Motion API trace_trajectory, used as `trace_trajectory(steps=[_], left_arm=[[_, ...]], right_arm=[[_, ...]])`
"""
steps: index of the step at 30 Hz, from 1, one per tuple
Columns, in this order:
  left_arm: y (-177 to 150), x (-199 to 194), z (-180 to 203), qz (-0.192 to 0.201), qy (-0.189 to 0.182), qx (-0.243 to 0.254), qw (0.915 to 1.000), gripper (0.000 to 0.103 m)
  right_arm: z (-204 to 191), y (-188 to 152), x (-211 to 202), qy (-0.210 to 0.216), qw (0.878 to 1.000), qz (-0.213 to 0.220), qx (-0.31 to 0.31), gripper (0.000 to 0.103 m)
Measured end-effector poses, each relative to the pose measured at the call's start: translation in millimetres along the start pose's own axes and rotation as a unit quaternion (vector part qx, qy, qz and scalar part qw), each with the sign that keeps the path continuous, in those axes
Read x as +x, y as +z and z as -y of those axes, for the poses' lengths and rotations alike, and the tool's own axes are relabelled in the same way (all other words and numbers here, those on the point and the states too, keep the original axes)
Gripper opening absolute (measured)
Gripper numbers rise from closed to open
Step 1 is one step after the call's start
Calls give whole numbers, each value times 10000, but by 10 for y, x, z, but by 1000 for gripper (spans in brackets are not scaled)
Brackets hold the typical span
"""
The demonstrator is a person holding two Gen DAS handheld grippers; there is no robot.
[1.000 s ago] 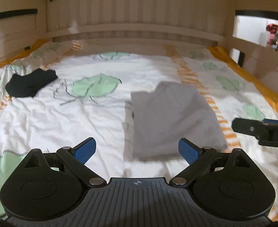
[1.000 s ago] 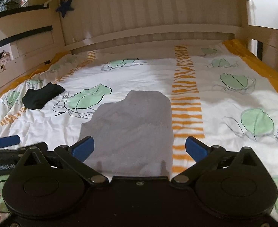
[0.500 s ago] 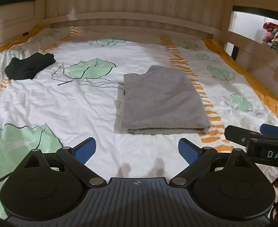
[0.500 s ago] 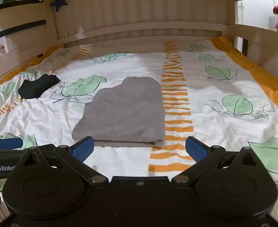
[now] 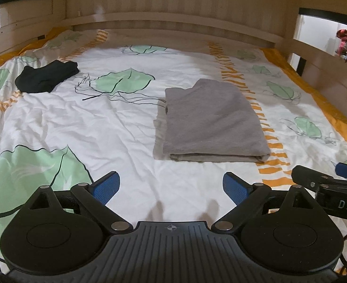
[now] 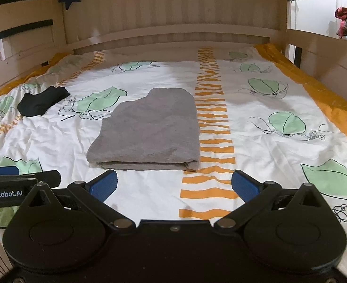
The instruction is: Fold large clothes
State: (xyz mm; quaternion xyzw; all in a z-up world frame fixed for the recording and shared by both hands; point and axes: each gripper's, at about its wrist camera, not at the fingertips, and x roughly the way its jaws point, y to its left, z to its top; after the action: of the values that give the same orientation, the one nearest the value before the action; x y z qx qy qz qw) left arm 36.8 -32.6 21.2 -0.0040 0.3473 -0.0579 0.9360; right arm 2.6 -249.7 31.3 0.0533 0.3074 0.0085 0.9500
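Grey garment point(image 5: 212, 120) lies folded mid-bed on quilt point(image 5: 102, 127), clear of both tongs. Left tongs point(image 5: 171, 186) and right tongs point(image 6: 174, 185) spread wide, empty. Risk: loose left edge layers could splay if regrasped carelessly.

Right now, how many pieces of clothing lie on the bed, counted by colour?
Grey: 1, the folded grey garment near the middle of the bedsheet.
Black: 1, the small black garment at the far left.
Total: 2.
Both the left claw and the right claw are open and hold nothing.
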Motion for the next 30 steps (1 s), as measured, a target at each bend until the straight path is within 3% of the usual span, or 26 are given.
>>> trace_trajectory(steps=[30], left_arm=[[-46, 100, -58, -246, 152, 50, 9996, 95]], right_arm=[[-23, -43, 102, 23, 9997, -224, -63, 103]])
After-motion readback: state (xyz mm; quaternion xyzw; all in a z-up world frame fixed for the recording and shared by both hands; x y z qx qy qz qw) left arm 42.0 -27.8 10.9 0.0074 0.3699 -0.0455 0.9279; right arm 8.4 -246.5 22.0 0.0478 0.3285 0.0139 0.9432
